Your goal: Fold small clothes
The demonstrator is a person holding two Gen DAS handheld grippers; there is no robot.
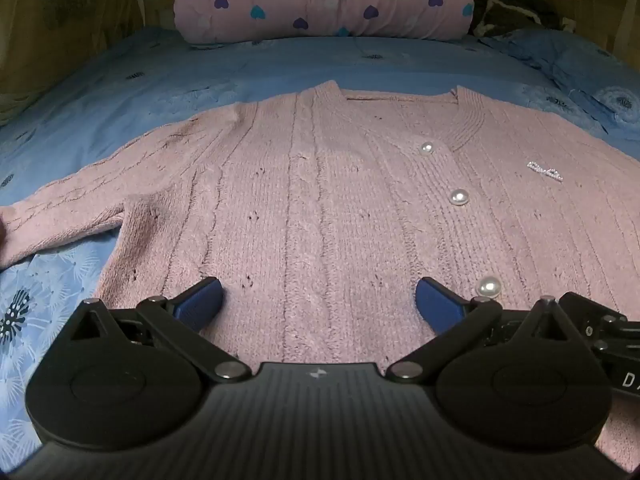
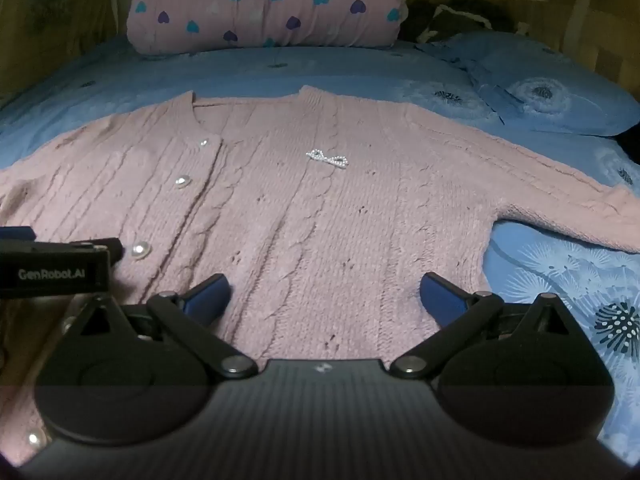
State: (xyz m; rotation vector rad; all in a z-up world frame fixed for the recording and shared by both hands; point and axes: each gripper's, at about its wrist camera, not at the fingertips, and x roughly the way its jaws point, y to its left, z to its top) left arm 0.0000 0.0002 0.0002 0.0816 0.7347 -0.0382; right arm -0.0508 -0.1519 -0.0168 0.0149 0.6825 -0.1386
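Right, both sets of blue-padded fingers are spread as wide as they go, and neither has hold of anything. The left gripper (image 1: 319,294) hangs over the lower front of the pink cable-knit cardigan (image 1: 320,208), its pads apart with only knit showing between them. The right gripper (image 2: 325,291) hangs alongside it, above the cardigan's other half, jaws just as wide and likewise bare. In the right wrist view the left gripper's black body pokes in from the left edge; the two tools sit close side by side.

Moving outward, the cardigan lies flat and face up on the blue floral bedsheet (image 1: 280,64), neckline towards the head of the bed, hem nearest the grippers. A row of round pearl buttons (image 1: 459,197) runs down its closed front, one just beside the left gripper's right-hand finger. A small sparkly bow brooch (image 2: 327,159) sits on the chest panel, on the right gripper's side. One sleeve (image 1: 60,208) stretches out towards the left edge of the bed, the other sleeve (image 2: 568,204) towards the right edge, both resting on the sheet.

Further back, a rolled pink quilt with blue and purple hearts (image 1: 324,0) lies across the head of the bed, and a blue floral pillow (image 2: 540,92) sits at the far right corner.
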